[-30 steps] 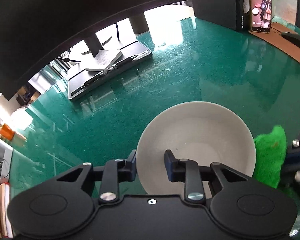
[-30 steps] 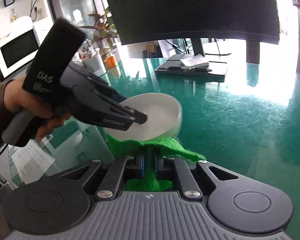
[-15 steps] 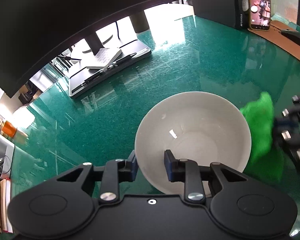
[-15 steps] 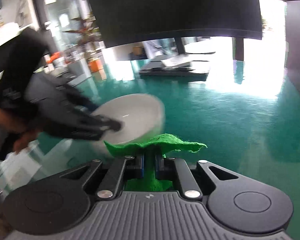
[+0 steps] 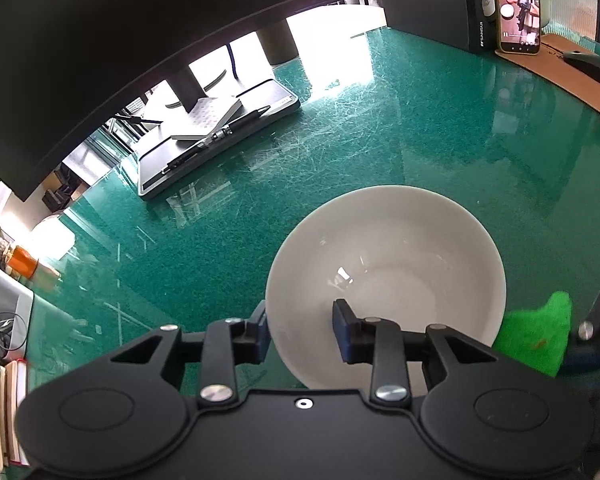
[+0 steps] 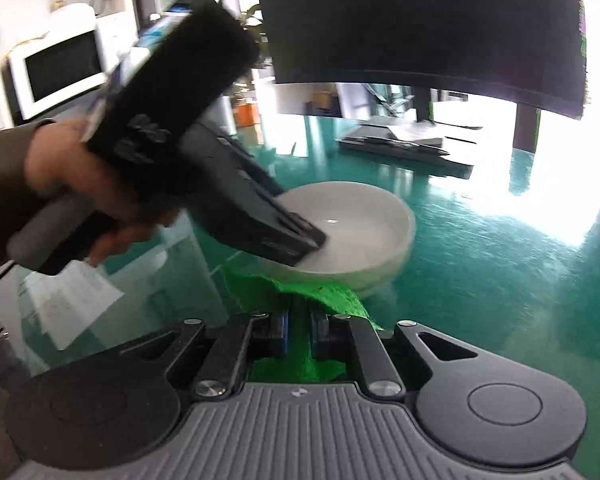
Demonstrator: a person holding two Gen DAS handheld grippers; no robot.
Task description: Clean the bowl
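Note:
A white bowl (image 5: 384, 276) rests on the green glass table (image 5: 440, 132). My left gripper (image 5: 300, 330) straddles its near rim, one pad outside the wall and one inside. Its jaws are opening, and a gap shows between the inner pad and the rim. In the right wrist view, a hand (image 6: 72, 184) holds that gripper with its tip inside the bowl (image 6: 356, 224). My right gripper (image 6: 299, 320) is shut on a bright green cloth (image 6: 320, 292), which hangs just short of the bowl's near side. From the left wrist view, the cloth (image 5: 536, 336) lies beside the bowl's right edge.
A large dark monitor (image 5: 120, 20) overhangs the far side, with a keyboard tray (image 5: 216, 136) holding a notepad and pen under it. A speaker, a lit phone (image 5: 518, 4) and a mouse (image 5: 590, 66) stand at the far right. A microwave (image 6: 60, 68) sits left.
The green cloth swung up against the bowl's right rim and has come back down beside it. The left jaws stand a little wider around the rim than before.

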